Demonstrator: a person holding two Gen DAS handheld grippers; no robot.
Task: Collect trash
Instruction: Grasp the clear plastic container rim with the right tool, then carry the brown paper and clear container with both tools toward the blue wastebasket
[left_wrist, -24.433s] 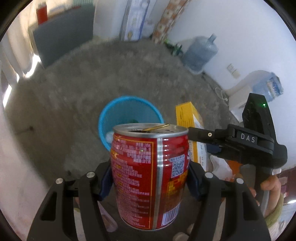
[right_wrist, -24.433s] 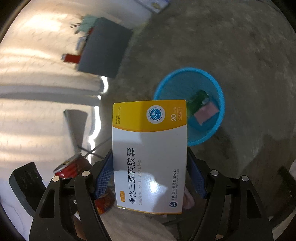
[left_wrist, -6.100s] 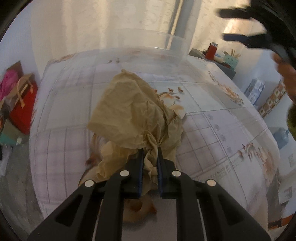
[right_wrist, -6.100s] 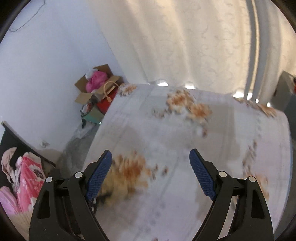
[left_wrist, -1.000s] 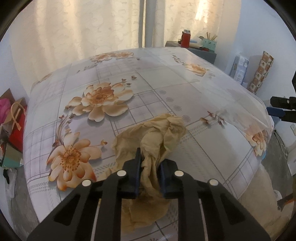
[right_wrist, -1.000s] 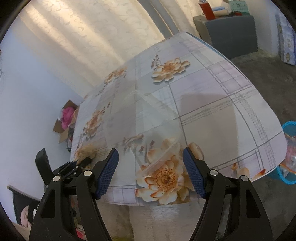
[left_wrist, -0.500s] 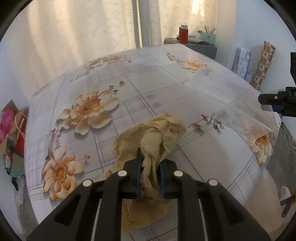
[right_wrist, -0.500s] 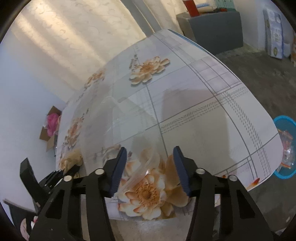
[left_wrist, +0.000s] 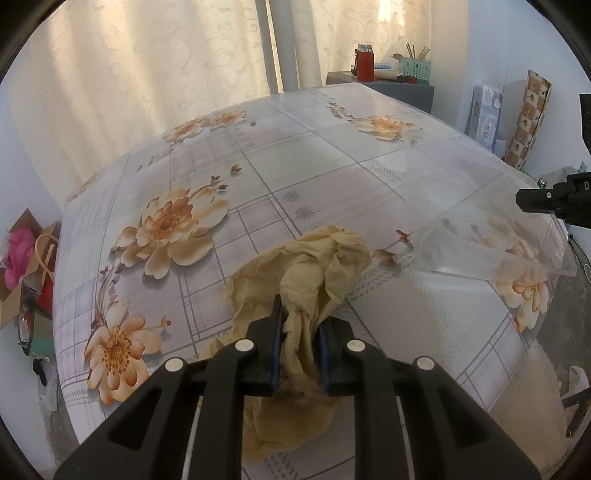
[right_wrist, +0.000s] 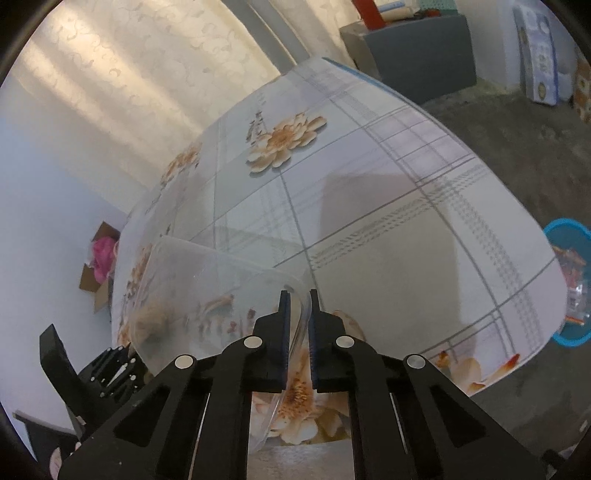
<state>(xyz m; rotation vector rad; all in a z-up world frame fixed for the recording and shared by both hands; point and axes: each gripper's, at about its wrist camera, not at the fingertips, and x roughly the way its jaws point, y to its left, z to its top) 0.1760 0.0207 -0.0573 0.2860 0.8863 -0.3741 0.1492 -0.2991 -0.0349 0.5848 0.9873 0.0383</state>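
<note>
My left gripper (left_wrist: 298, 325) is shut on a crumpled tan paper wad (left_wrist: 306, 273) and holds it over the flowered tablecloth (left_wrist: 258, 177). My right gripper (right_wrist: 297, 306) is shut on the rim of a clear plastic container (right_wrist: 207, 295) held near the table's near edge. The container also shows in the left wrist view (left_wrist: 491, 206) at the right, with the right gripper (left_wrist: 546, 201) at its edge. The paper wad shows through the container in the right wrist view (right_wrist: 149, 319). A blue trash basket (right_wrist: 569, 280) with trash inside stands on the floor right of the table.
A grey cabinet (right_wrist: 413, 55) with a red can (left_wrist: 365, 62) stands past the table's far end. Boxes (left_wrist: 487, 114) lean on the right wall. A cardboard box with pink cloth (right_wrist: 101, 266) lies on the floor at left. Curtains hang behind.
The right gripper's fingers have closed from wide open onto the clear container's rim. The left gripper keeps its hold on the paper wad and has shifted slightly over the table.
</note>
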